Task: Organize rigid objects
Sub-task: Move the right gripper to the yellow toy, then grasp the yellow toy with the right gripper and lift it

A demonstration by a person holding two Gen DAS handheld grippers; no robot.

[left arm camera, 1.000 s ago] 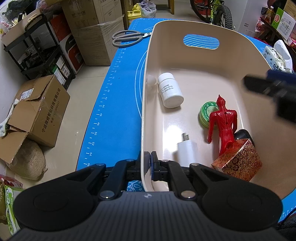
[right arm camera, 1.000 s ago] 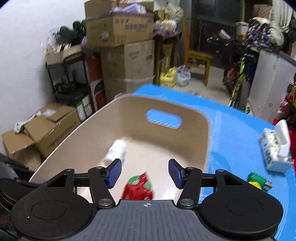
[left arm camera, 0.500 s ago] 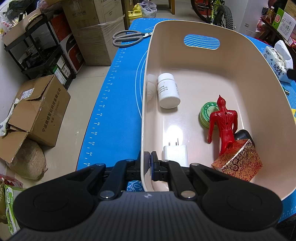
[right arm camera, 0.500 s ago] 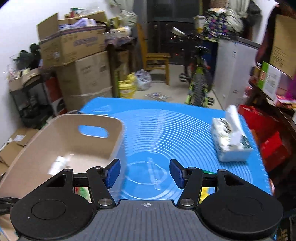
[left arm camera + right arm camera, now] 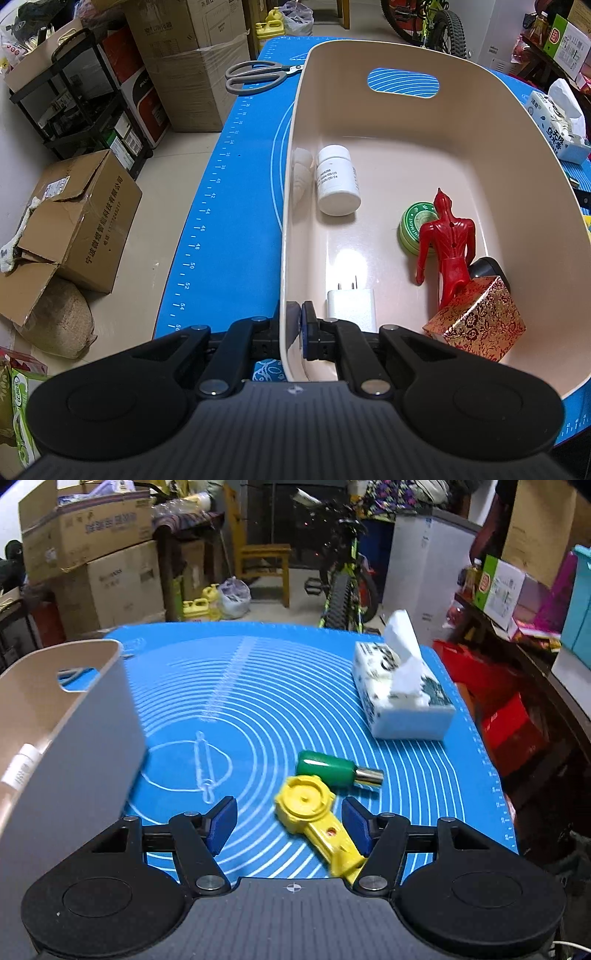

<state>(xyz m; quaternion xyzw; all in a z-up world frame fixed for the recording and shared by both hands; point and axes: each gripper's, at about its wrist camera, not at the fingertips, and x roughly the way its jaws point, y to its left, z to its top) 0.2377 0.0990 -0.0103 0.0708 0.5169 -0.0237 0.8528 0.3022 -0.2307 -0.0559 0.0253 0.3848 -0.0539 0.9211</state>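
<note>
My left gripper [image 5: 298, 325] is shut on the near rim of a beige bin [image 5: 480, 122]. Inside lie a white bottle [image 5: 338, 181], a green tin [image 5: 415, 227], a red figure [image 5: 448, 245], a white charger [image 5: 351, 308], a gold-and-red box [image 5: 478, 325] and a dark object behind it. My right gripper [image 5: 291, 825] is open and empty above the blue mat [image 5: 280, 686]. A yellow plastic tool [image 5: 317, 819] lies between its fingers, nearer the right one. A green-handled piece [image 5: 334, 771] lies just beyond it. The bin's corner [image 5: 74, 723] shows at the left.
Scissors [image 5: 258, 74] lie on the mat beyond the bin's far left corner. A tissue pack [image 5: 400, 698] stands at the mat's right side. Cardboard boxes, shelving and a bicycle crowd the floor around the table.
My right gripper has swung from over the bin to the right, down over the mat, and now frames the yellow tool. The charger slid and settled flat in the bin. My left gripper has not moved.
</note>
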